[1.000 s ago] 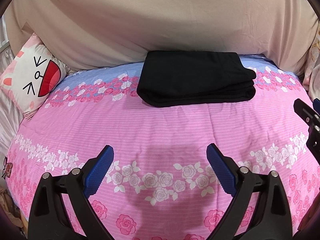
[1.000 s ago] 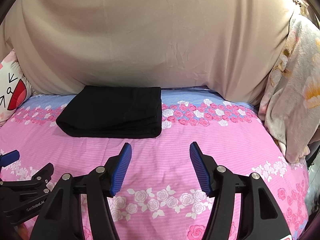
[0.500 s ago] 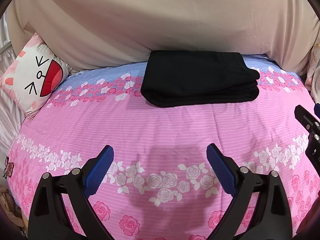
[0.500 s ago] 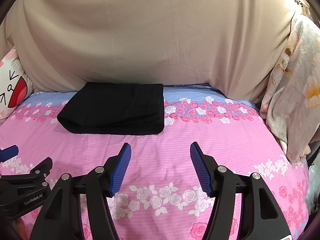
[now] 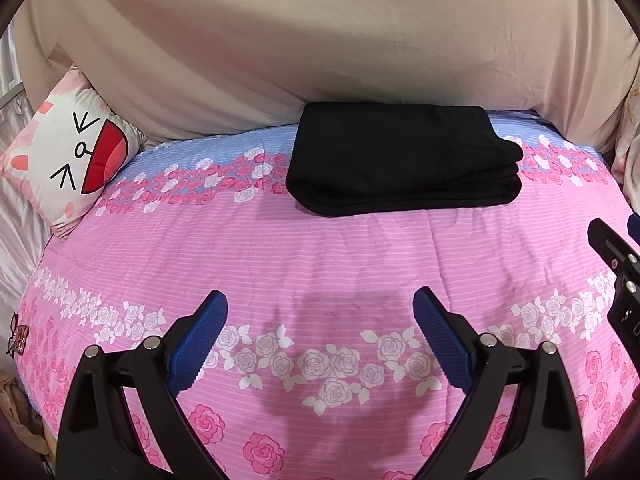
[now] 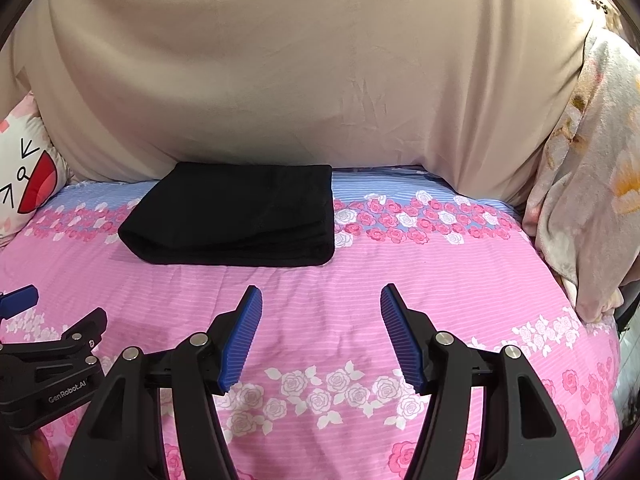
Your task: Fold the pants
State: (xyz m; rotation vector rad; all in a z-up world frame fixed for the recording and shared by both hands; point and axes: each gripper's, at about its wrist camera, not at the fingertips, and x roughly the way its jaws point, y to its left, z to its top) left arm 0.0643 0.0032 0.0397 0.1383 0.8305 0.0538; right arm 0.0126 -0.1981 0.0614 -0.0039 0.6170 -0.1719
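Observation:
Black pants (image 5: 400, 160) (image 6: 236, 216) lie folded into a thick rectangle at the far side of the pink rose-print quilt (image 5: 320, 256) (image 6: 400, 280), close to the beige sheet behind. My left gripper (image 5: 320, 320) hovers open over the quilt's near part, nothing between its blue pads. Well short of the pants, my right gripper (image 6: 320, 316) is open too and holds nothing. Each gripper shows at the edge of the other's view.
A beige sheet (image 5: 320, 40) (image 6: 300, 60) rises behind the bed. A cartoon-face pillow (image 5: 68, 160) (image 6: 24, 176) lies at the far left. A pale floral blanket (image 6: 592, 168) hangs bunched at the right edge of the bed.
Both views have drifted slightly, so the pants sit a little lower in each picture. The grippers stay open and the pants lie untouched.

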